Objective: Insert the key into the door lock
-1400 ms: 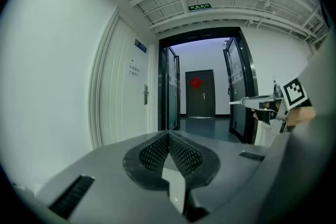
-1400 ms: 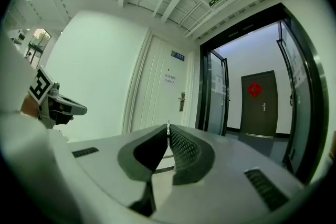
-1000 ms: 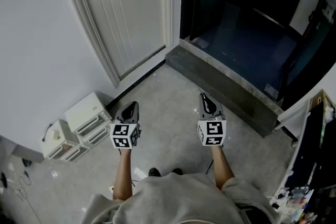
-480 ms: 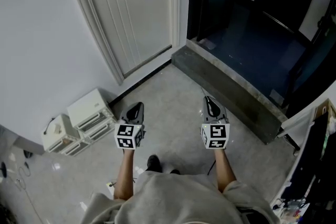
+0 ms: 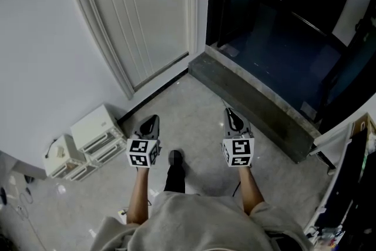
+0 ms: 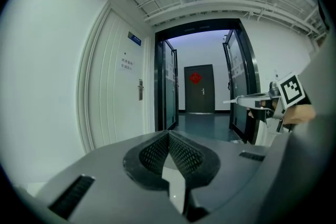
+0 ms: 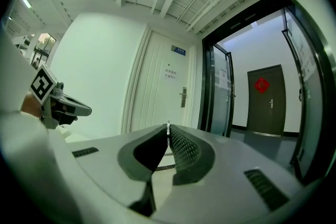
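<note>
Two white drawer units; right tool pinches key.

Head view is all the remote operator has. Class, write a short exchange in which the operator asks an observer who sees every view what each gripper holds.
Operator: Does the right gripper carry anything? From above I cannot tell.
Observer: Yes. Its own view shows the jaws shut on a thin metal sliver at their tips, apparently the key.
Operator: And the left gripper?
Observer: Its view shows the jaws closed together with nothing between them.
</note>
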